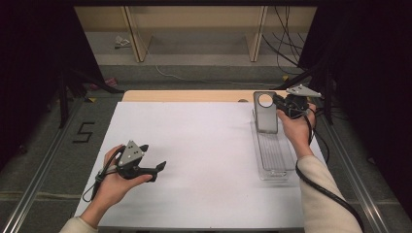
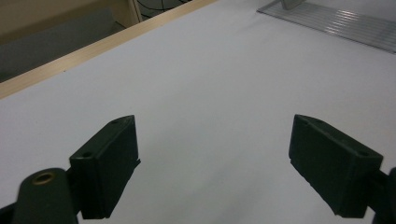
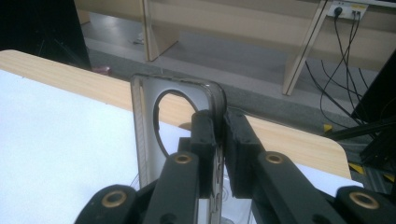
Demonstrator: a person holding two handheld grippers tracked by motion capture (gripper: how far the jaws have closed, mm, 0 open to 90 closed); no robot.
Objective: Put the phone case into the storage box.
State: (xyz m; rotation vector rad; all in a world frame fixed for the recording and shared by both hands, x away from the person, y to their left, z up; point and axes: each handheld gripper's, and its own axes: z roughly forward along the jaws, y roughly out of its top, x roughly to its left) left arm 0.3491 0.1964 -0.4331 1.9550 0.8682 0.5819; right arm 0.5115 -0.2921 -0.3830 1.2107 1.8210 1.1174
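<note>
In the high view, a clear phone case (image 1: 266, 112) is held upright at the far end of a clear plastic tray (image 1: 275, 162), which lies on the white sheet (image 1: 204, 160) covering the bench (image 1: 184, 95). The case, with a round cut-out near its top, is gripped at its right edge by the right gripper (image 1: 281, 104), which is carried in the right hand (image 1: 296, 128) just right of the tray's far end. The left gripper (image 1: 159, 169) is seen well to the left of the tray, low over the sheet, held in the left hand (image 1: 114, 182) with its jaws spread and nothing between them. In the left gripper view, the left gripper (image 2: 214, 161) is shown with its two black jaws set wide apart above bare white sheet (image 2: 219, 79); a corner of the tray (image 2: 345, 23) is seen far off at the upper right, and the wooden bench edge (image 2: 93, 49) runs away from the tray to the upper left. In the right gripper view, the right gripper (image 3: 218, 140) is pressed together on the side wall of the phone case (image 3: 144, 121), which stands upright, its round opening just left of the jaws; the bench edge (image 3: 299, 135) is seen behind it.
</note>
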